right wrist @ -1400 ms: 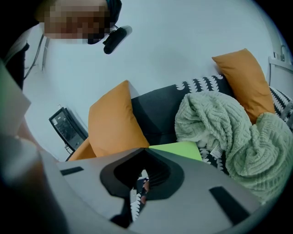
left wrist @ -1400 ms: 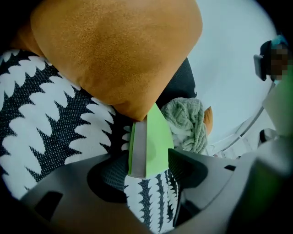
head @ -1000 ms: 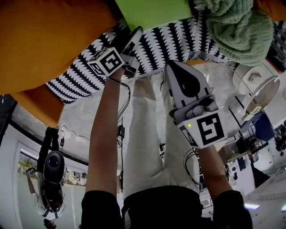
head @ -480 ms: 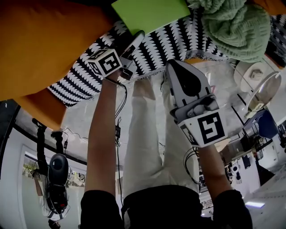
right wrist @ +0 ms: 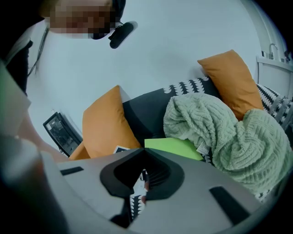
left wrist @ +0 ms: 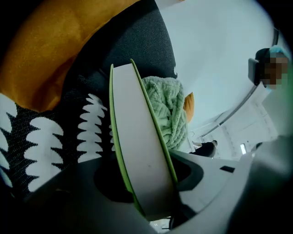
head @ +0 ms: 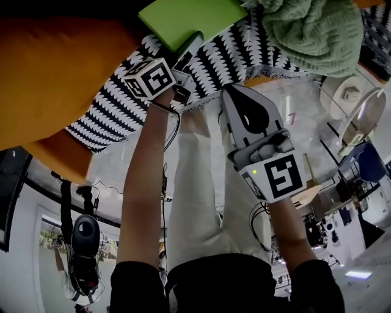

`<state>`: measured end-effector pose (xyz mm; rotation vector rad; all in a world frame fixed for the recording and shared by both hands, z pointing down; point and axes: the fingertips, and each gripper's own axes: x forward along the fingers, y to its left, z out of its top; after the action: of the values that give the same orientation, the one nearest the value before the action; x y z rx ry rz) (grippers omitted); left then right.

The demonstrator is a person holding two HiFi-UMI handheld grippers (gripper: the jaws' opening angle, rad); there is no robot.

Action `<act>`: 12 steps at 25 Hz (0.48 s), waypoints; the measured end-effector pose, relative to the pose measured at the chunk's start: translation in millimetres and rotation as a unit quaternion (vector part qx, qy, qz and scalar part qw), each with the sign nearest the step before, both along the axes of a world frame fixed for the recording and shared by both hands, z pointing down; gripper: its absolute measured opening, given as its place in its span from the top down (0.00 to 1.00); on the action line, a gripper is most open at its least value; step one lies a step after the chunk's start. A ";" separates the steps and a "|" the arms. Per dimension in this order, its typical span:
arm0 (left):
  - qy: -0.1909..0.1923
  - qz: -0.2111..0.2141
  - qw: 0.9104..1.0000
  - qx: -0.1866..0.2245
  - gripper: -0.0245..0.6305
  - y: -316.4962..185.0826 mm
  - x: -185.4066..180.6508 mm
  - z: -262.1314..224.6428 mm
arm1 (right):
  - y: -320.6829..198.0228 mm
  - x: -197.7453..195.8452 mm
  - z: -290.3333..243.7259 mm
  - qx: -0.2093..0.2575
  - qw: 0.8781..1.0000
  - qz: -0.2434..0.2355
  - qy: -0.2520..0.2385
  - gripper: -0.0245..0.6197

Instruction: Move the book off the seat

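Left gripper (head: 188,47) jaws just been closing on the green book (head: 189,18) — clamped (right gripper (head: 231,93): jaws together, empty). Book not yet off the seat (head: 244,55).

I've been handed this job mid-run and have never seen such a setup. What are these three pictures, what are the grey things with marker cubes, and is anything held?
There is no robot. A person holds a two-jaw gripper in each hand, and the marker cubes are part of those grippers. The head view comes from a camera on the person's head that looks steeply down, so you see their arms and legs. The other two views ride on the grippers and look along their jaws. On the sofa seat are a black-and-white patterned cover, orange cushions, a sage-green knitted blanket and a green book. The left gripper has the book's edge between its jaws, which have just been closing and seem to press on both covers. The right gripper is shut and empty, clear of the book.
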<state>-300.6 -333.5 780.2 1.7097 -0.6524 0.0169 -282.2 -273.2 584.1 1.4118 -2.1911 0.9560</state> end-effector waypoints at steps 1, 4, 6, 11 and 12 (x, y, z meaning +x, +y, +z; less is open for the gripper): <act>-0.003 -0.001 1.000 -0.006 0.67 1.8 -0.8 1.9 | 1.4 2.8 0.0 0.000 1.000 0.004 0.001 0.94; -0.001 -0.014 1.000 -0.023 0.69 2.2 -1.9 0.6 | 6.2 11.9 -2.1 0.003 1.000 0.015 0.002 0.94; 0.008 -0.026 0.999 -0.035 0.70 2.3 1.6 -4.0 | 10.6 20.3 -3.9 0.005 1.000 0.022 0.003 0.94; 0.006 -0.044 0.998 -0.036 0.73 6.5 3.9 -11.5 | 23.5 36.1 -6.2 0.020 1.000 0.022 0.005 0.94; 0.007 -0.046 0.998 -0.035 0.73 9.3 -2.1 -16.1 | 27.1 32.6 -9.1 0.021 1.000 0.020 0.006 0.94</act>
<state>-302.7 -324.2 764.1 1.6108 -0.7114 -0.0360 -249.6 -246.1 575.0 1.4832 -2.1947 0.9177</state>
